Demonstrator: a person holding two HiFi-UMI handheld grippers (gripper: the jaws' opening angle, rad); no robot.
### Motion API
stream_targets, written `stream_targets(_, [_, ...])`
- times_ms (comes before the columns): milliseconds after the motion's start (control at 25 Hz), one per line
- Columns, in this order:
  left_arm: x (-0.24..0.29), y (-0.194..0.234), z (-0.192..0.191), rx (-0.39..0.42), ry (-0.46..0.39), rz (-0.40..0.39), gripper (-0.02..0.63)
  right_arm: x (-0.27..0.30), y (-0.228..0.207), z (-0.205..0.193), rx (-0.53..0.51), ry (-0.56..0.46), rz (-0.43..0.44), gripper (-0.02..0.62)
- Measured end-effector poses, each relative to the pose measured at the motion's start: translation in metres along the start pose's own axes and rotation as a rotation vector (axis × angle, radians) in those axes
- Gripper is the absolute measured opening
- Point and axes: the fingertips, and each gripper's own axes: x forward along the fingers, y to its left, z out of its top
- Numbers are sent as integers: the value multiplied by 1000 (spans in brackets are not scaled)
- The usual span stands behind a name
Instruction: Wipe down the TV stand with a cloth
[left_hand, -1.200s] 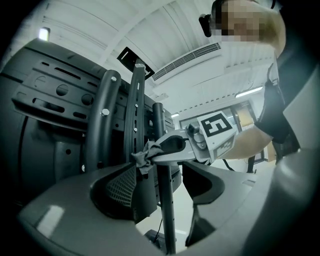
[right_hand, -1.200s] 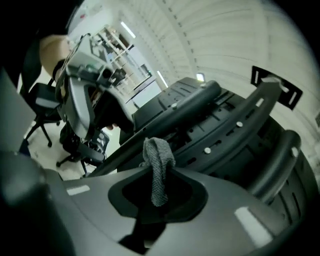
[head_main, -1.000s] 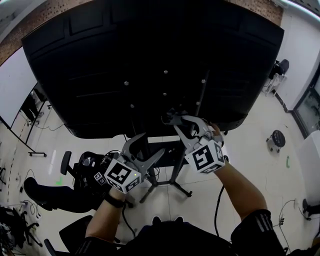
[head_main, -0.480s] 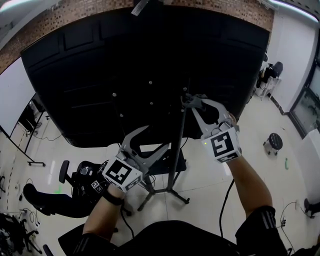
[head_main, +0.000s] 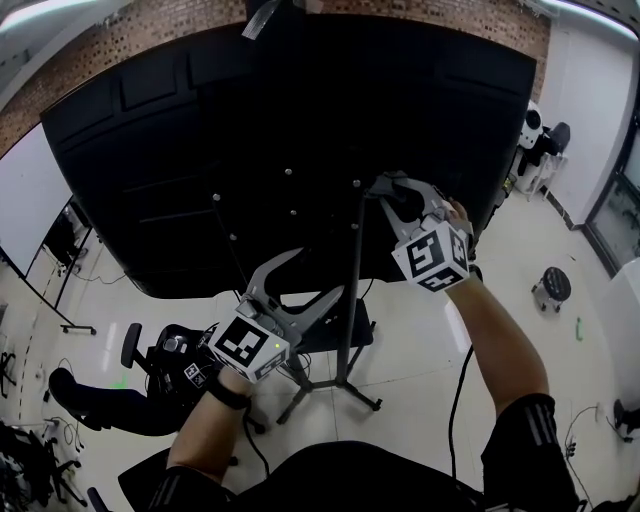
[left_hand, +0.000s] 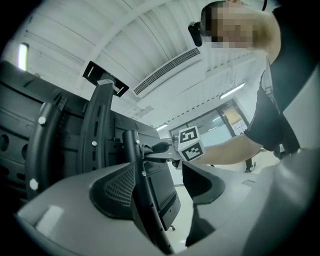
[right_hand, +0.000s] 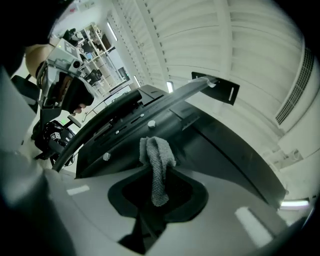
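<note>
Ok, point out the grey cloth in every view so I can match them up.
Head view: the cloth is right of centre, a small grey bit at the tips of the right gripper, hard to make out against the black.
Left gripper view: centre, a dark lump just left of the marker cube.
Right gripper view: centre, hanging pinched between the jaws.
Shared landmark: the black TV back panel.
</note>
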Motion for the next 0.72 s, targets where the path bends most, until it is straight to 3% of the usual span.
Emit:
stream_targets(160, [4,-2,-2,-5,20,14,313,10,7,-5,-44,3,22,61])
stream_targets(360, [9,-6,-7,-6,28,22,313,6,9,-18,-28,-1,44,61])
stream_targets(720, [34,-20,-13,-14,18,6,313,-14,-20,-58,-20,46,8,61])
